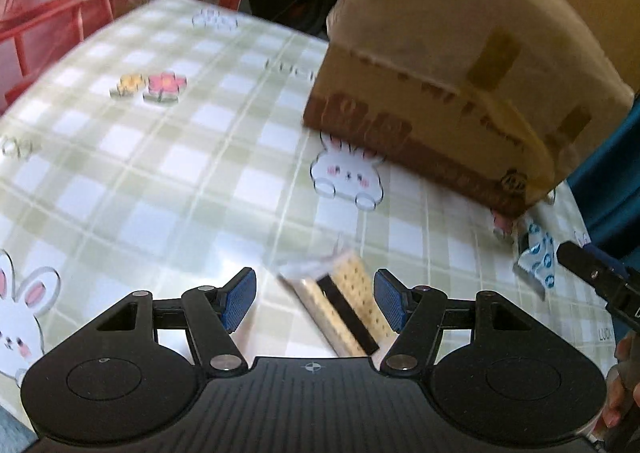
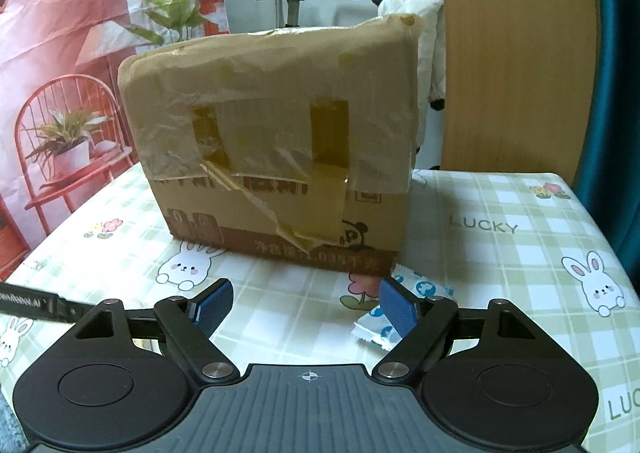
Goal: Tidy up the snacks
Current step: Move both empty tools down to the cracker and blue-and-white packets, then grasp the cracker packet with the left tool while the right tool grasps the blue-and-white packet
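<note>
A clear pack of sandwich crackers (image 1: 340, 309) with a dark filling lies on the checked tablecloth (image 1: 160, 173). My left gripper (image 1: 315, 301) is open around it. The pack sits close to the right blue pad and well away from the left one. A blue-and-white snack sachet (image 2: 420, 289) lies by the near right corner of the taped cardboard box (image 2: 272, 133). My right gripper (image 2: 306, 309) is open and empty, and its right finger partly covers the sachet. The sachet (image 1: 538, 257) also shows in the left wrist view, beside the box (image 1: 440, 73).
The cardboard box stands mid-table and blocks the far side. A wooden panel (image 2: 512, 53) rises behind the table at right, and a printed red curtain (image 2: 60, 33) hangs at left. A hand (image 1: 624, 385) shows at the right edge.
</note>
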`<state>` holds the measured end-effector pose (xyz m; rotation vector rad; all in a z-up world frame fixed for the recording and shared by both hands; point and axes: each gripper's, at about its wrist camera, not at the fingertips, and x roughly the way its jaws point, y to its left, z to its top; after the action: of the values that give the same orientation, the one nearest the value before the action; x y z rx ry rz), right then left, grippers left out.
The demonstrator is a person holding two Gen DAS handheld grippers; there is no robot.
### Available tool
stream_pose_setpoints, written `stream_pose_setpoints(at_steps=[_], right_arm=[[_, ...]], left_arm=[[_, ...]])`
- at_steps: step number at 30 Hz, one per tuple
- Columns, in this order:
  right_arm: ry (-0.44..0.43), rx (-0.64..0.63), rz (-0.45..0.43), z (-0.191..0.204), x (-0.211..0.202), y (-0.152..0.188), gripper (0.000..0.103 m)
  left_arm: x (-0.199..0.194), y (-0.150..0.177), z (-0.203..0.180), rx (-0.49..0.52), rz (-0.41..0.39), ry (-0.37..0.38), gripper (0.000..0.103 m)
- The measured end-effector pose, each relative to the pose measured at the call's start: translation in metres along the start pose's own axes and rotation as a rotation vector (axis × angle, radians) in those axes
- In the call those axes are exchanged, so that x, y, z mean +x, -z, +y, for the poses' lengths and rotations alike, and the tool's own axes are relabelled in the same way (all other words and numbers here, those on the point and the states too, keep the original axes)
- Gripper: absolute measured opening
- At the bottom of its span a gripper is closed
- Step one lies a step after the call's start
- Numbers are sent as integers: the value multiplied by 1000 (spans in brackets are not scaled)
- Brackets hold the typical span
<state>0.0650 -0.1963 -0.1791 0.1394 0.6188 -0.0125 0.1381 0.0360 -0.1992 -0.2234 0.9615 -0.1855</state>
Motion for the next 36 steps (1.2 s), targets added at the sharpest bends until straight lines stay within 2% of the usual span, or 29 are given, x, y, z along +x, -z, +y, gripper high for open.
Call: stream_pose_setpoints(at_steps=[8, 12, 14, 21, 29, 33, 36], right_arm=[[0, -1, 18, -4, 4, 5, 77], [5, 1, 26, -9, 4, 9, 77], [12, 7, 30, -13, 5, 10, 77], [45, 67, 46, -31, 13, 17, 77], [115, 132, 42, -56, 34, 11, 78], [144, 163, 42, -68, 52, 7, 78], [154, 186, 59, -73, 65, 8, 78]], left_arm=[[24, 7, -23, -1, 59, 33, 67], [34, 11, -42, 118, 27, -25, 66], [39, 12, -50, 178, 6, -57, 62], [56, -3, -60, 269, -30, -59, 53], [78, -32, -57, 287, -68, -3, 50], [81, -40, -49, 237, -66, 34, 55], [75, -33, -50, 233, -57, 47, 56]])
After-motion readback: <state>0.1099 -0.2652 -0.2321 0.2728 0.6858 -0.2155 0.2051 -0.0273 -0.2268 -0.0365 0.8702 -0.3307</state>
